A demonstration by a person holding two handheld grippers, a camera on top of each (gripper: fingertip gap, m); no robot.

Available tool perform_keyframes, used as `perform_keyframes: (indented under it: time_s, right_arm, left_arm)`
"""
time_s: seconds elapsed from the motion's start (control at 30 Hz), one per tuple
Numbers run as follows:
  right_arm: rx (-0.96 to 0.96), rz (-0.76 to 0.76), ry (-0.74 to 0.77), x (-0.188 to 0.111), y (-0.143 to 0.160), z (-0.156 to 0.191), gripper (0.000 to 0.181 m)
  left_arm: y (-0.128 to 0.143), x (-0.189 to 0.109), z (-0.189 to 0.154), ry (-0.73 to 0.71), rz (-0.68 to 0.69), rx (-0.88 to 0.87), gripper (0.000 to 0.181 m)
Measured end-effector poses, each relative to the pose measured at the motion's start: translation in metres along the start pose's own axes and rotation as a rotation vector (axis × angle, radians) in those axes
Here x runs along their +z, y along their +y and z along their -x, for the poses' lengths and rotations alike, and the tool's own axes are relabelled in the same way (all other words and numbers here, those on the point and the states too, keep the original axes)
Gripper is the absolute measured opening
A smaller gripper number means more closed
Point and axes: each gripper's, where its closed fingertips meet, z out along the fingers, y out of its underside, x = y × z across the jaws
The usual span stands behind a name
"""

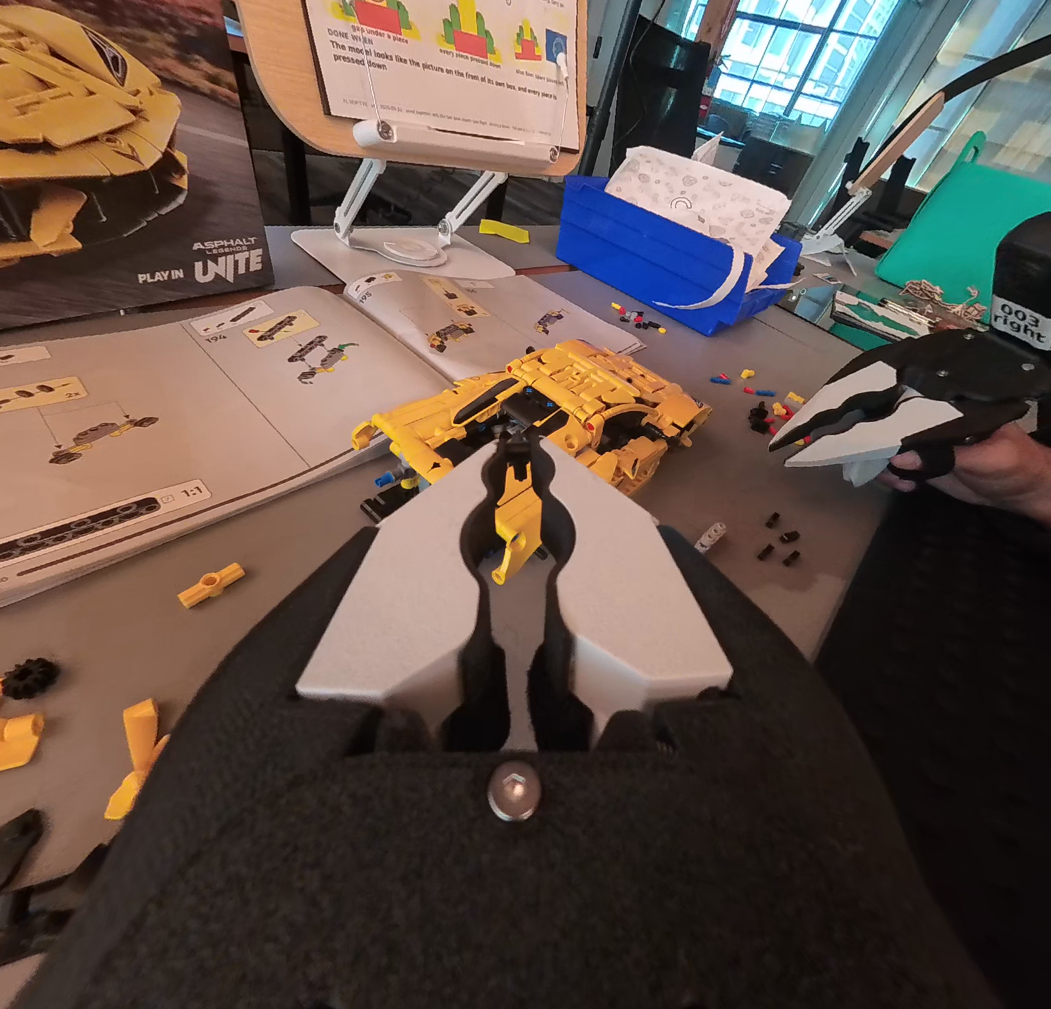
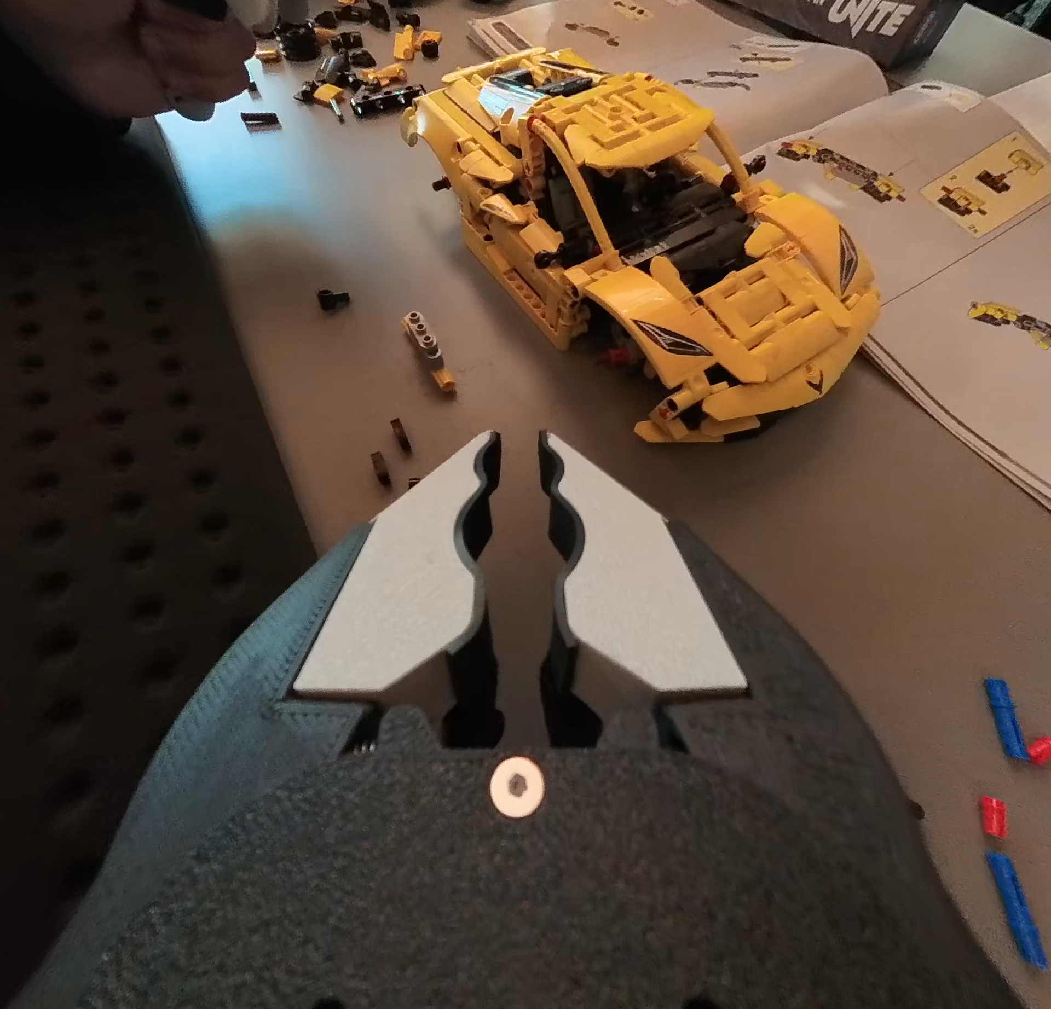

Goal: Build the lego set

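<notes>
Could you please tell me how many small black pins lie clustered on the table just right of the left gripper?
4 pins, clustered on the table: far left, far right, near left, near right. The left gripper may hide others.

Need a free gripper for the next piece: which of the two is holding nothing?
The right gripper: its fingers stand slightly apart over bare table. The left gripper is clamped on a yellow and black piece.

Glossy yellow plastic car (image 2: 654, 242) on a matt grey worktop (image 2: 341, 231). Tongs (image 2: 519, 441): grainy black plastic body, smooth matt white fingers (image 2: 421, 572). Paper instruction booklet (image 1: 170, 413), faint sheen; glossy blue plastic bin (image 1: 654, 254).
</notes>
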Motion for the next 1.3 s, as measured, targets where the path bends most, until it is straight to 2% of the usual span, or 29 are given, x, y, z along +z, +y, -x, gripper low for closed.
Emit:
perform_keyframes:
  time_s: [0.43, 0.57, 0.7, 0.87, 1.1, 1.3]
  right_arm:
    - [-0.110, 0.139, -0.112, 0.014, 0.022, 0.028, 0.012]
    - [-0.123, 0.102, -0.170, 0.015, 0.008, 0.042, 0.012]
    - [-0.197, 0.167, -0.159, 0.025, 0.005, 0.047, 0.012]
    - [-0.195, 0.268, -0.207, 0.037, 0.015, 0.053, 0.012]
    - [-0.197, 0.275, -0.219, 0.043, 0.014, 0.054, 0.011]
    - [-0.188, 0.234, -0.227, 0.041, 0.012, 0.055, 0.010]
  left_arm:
    - [0.003, 0.002, -0.002, -0.012, 0.023, 0.049, 0.007]
    - [0.005, 0.004, -0.003, -0.009, 0.033, 0.055, 0.007]
    - [0.007, 0.006, -0.007, -0.002, 0.049, 0.081, 0.007]
    - [0.009, 0.008, -0.015, 0.013, 0.061, 0.146, 0.007]
    - [0.013, 0.012, -0.026, 0.034, 0.079, 0.228, 0.007]
    - [0.012, 0.011, -0.028, 0.043, 0.069, 0.229, 0.007]
